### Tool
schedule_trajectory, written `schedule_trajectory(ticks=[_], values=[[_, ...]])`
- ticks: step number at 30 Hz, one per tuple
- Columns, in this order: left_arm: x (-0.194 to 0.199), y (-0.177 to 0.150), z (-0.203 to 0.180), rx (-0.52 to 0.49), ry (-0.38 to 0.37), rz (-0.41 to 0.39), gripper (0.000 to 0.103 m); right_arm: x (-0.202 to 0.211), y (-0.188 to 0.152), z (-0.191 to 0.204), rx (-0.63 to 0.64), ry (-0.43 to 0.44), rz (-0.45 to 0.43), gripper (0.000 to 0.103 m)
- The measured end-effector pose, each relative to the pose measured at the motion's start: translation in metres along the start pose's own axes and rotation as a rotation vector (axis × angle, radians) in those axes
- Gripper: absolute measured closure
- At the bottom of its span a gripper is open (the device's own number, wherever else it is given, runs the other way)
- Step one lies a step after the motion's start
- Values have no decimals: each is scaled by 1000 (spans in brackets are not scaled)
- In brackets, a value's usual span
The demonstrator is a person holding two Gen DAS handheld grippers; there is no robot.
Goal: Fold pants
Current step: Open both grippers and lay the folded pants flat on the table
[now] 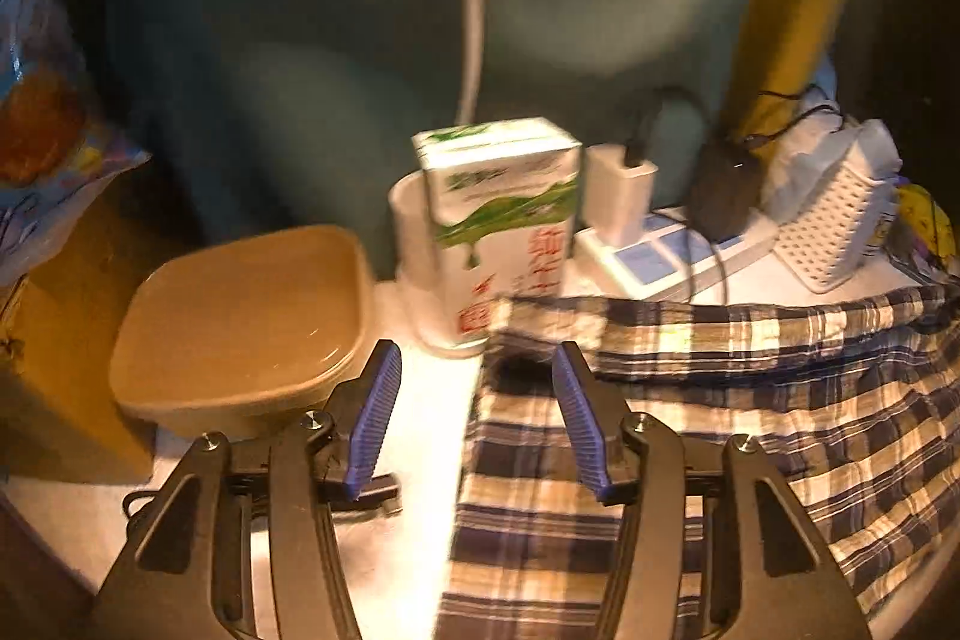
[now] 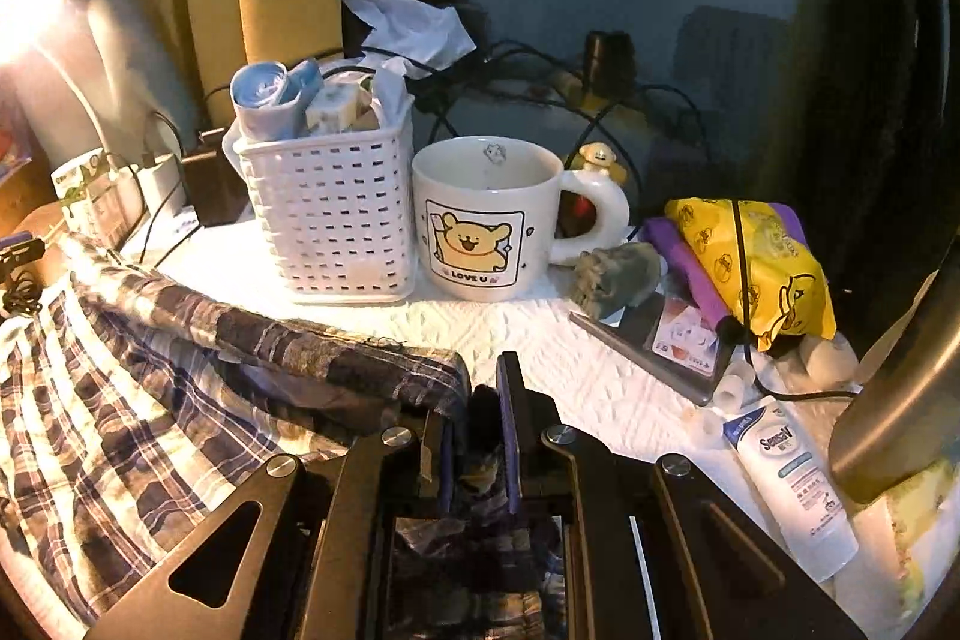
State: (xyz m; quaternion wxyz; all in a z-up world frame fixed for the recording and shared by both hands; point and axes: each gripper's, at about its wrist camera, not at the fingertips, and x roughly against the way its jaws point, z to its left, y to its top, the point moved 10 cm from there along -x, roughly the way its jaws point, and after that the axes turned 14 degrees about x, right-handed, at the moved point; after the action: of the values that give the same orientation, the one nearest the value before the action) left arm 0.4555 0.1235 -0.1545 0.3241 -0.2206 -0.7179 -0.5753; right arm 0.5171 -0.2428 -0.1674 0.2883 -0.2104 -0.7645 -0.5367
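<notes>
Plaid pants [image 1: 690,436] lie spread on a white table [image 1: 414,436], waistband edge folded over along the far side, cloth running from the middle to the right edge of the left wrist view. Left gripper [image 1: 477,412] is spread, both blue pads bare, nothing between them; its right finger [image 1: 579,424] sits over the left edge of the pants, its left finger over bare table. Whether the finger touches the cloth, cannot tell. In the right wrist view the right gripper [image 2: 477,436] is pressed nearly together and pinches a bunch of the pants [image 2: 150,400] at the near end of the folded band, fabric visible between the pads and bunched under the body. Rest of the cloth trails off to the left, lit hard by a lamp glare at upper left. Behind the pants on the left side: a brown lidded container [image 1: 246,316], a green-and-white carton [image 1: 504,220], a white power strip [image 1: 660,250] with chargers plugged in. On the right side: a white perforated basket [image 2: 327,214] stuffed with small items, a cartoon bear mug [image 2: 486,220] just beside it, a yellow printed packet [image 2: 762,262], a white lotion tube [image 2: 792,490] lying flat near the table edge. Left view is motion-blurred.
</notes>
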Motion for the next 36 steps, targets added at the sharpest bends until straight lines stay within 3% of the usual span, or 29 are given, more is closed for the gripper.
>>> schedule_trajectory(ticks=[2,5,7,9,15,20,24,29,33,36], values=[[5,-3,6,15,5,14,50,-1,1,1,13,-15,5,90],[22,-11,8,18,-4,18,45,-1,0,0,20,-45,19,80],[37,-17,7,15,-9,19,37,4,0,-5,6,-65,13,51],[50,-23,4,6,-15,18,35,13,1,-11,-17,-76,-7,31],[99,-59,-20,-24,-76,38,35,46,-2,-28,-75,-101,-37,30],[120,-109,-52,-25,-164,119,35,70,-18,-25,-79,-92,-28,30],[119,-139,-69,35,-233,209,35,84,-43,-22,-96,-80,-5,30],[126,-157,-86,109,-317,251,35,92,-75,-19,-125,-50,38,30],[110,-167,-86,170,-312,304,36,94,-95,-13,-152,7,64,30],[98,-174,-90,202,-316,352,36,102,-98,-16,-215,19,25,30]])
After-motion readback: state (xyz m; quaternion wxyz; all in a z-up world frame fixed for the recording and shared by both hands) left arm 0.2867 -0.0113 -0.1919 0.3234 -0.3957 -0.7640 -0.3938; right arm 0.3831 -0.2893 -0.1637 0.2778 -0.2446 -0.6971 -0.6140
